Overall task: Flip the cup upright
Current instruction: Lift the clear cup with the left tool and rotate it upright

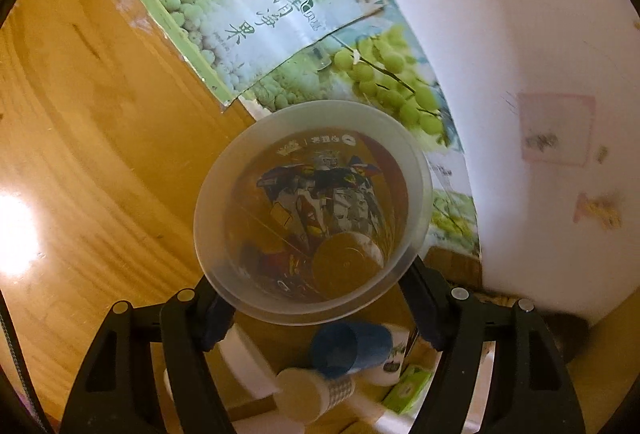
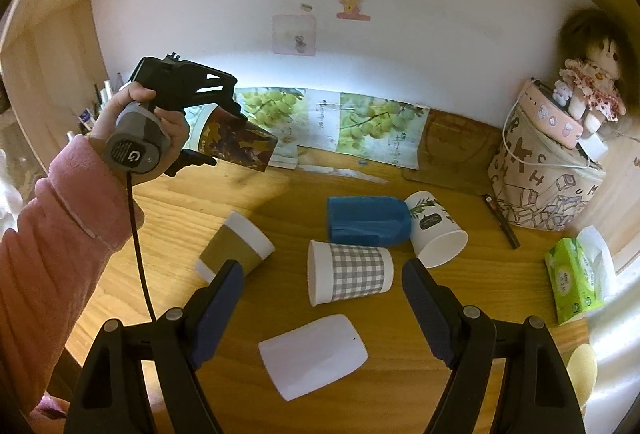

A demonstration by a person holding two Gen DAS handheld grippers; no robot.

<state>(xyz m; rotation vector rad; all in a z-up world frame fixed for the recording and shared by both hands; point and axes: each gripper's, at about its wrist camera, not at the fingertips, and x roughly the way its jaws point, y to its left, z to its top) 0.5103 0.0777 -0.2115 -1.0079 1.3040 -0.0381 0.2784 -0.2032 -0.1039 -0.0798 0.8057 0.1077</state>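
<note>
Cups [image 2: 349,274] litter desk [image 2: 400,362]; left fingers [image 1: 316,304] grip printed cup [image 1: 312,209], right fingers [image 2: 322,310] spread.

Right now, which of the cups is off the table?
The printed clear plastic cup, gripped in the left gripper above the table. The brown, checked, blue, leaf-print and white cups lie on their sides.

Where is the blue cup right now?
In the right wrist view, the blue cup lies on its side mid-table, between the leaf-print white cup and grey checked cup.

My left tongs [image 1: 320,308] clasp the translucent printed cup [image 1: 312,209], mouth facing me; blue cup [image 1: 352,348] lies on the bench [image 1: 80,153] below.
</note>
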